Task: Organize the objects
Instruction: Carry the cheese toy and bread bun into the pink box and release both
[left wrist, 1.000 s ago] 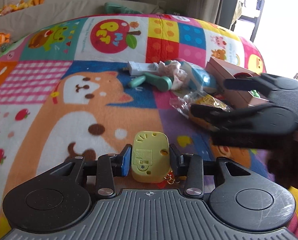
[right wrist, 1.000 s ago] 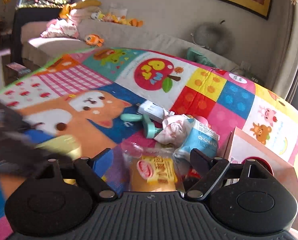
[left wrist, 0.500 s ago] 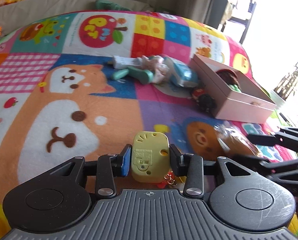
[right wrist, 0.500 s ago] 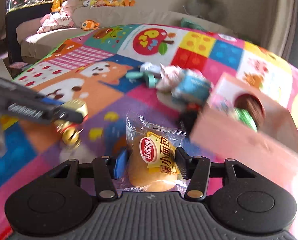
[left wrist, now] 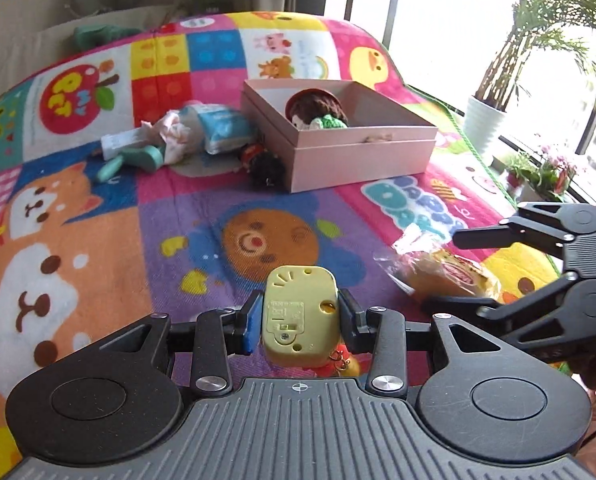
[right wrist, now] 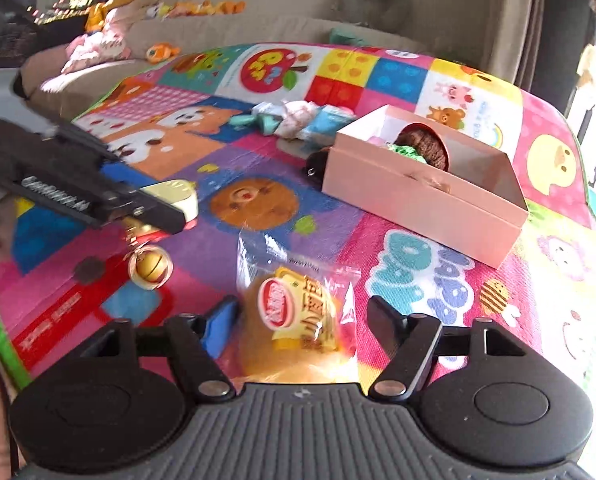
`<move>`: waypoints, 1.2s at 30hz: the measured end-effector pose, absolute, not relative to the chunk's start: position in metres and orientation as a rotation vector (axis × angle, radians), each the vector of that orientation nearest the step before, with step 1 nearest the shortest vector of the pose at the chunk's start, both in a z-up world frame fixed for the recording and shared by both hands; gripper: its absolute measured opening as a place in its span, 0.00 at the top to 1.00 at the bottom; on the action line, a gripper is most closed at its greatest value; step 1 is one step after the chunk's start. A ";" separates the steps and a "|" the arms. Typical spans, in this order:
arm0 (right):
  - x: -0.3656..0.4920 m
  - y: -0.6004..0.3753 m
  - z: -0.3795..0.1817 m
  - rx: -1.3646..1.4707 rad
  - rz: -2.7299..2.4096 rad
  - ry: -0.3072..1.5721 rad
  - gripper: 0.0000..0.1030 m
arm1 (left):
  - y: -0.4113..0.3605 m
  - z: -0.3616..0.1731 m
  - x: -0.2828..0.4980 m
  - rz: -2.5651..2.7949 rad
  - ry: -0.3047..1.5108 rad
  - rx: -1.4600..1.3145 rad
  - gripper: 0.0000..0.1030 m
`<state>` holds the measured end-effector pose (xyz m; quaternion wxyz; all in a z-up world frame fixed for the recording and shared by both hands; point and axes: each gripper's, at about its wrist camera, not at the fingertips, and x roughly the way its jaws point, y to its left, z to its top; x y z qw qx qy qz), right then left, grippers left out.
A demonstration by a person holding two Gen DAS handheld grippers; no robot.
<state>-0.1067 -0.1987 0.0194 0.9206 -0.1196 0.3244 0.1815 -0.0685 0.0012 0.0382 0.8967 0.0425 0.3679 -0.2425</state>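
My left gripper (left wrist: 298,314) is shut on a yellow plastic toy box (left wrist: 298,312) with a gold bell (right wrist: 149,268) hanging under it, held above the mat. My right gripper (right wrist: 298,316) has its jaws spread wide around a packaged yellow bun (right wrist: 298,320); the bun also shows in the left wrist view (left wrist: 446,276). The fingers (right wrist: 382,318) stand apart from the wrapper. The pink open box (left wrist: 358,148) holds a brown-haired doll (left wrist: 318,110). It also shows in the right wrist view (right wrist: 418,200).
A colourful play mat (left wrist: 97,240) covers the surface. A pile lies left of the box: a teal tool (left wrist: 133,160), a white charger (left wrist: 117,142), crumpled cloth (left wrist: 173,136), a blue pack (left wrist: 225,126), a dark doll (left wrist: 263,166). A potted plant (left wrist: 486,120) stands at the right.
The right gripper's jaws have opened from around the bun. Both grippers have swung right, and the pink box now sits closer to centre.
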 end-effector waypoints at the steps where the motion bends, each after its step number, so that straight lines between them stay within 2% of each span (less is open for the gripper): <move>1: -0.103 -0.200 0.019 -0.228 0.376 0.670 0.31 | 0.000 0.041 -0.070 -0.501 0.763 0.088 0.59; 5: -0.102 -0.204 0.023 -0.208 0.418 0.674 0.47 | -0.007 0.051 -0.075 -0.522 0.766 0.109 0.59; 8: -0.109 -0.217 0.031 -0.157 0.413 0.662 0.51 | -0.017 0.068 -0.067 -0.550 0.746 0.102 0.59; 15: -0.126 -0.281 0.072 0.044 0.326 0.507 0.52 | -0.059 0.134 -0.013 -0.564 0.569 0.074 0.59; 18: -0.131 -0.298 0.083 0.068 0.274 0.435 0.52 | -0.079 0.142 0.032 -0.518 0.552 0.024 0.59; 24: -0.128 -0.313 0.083 0.095 0.226 0.392 0.52 | -0.104 0.103 0.115 -0.451 0.621 -0.064 0.59; 29: -0.119 -0.319 0.076 0.095 0.208 0.416 0.52 | -0.112 0.064 0.128 -0.405 0.763 0.013 0.58; 36: -0.097 -0.316 0.080 0.096 0.195 0.431 0.52 | -0.075 0.080 0.112 -0.441 0.658 -0.104 0.58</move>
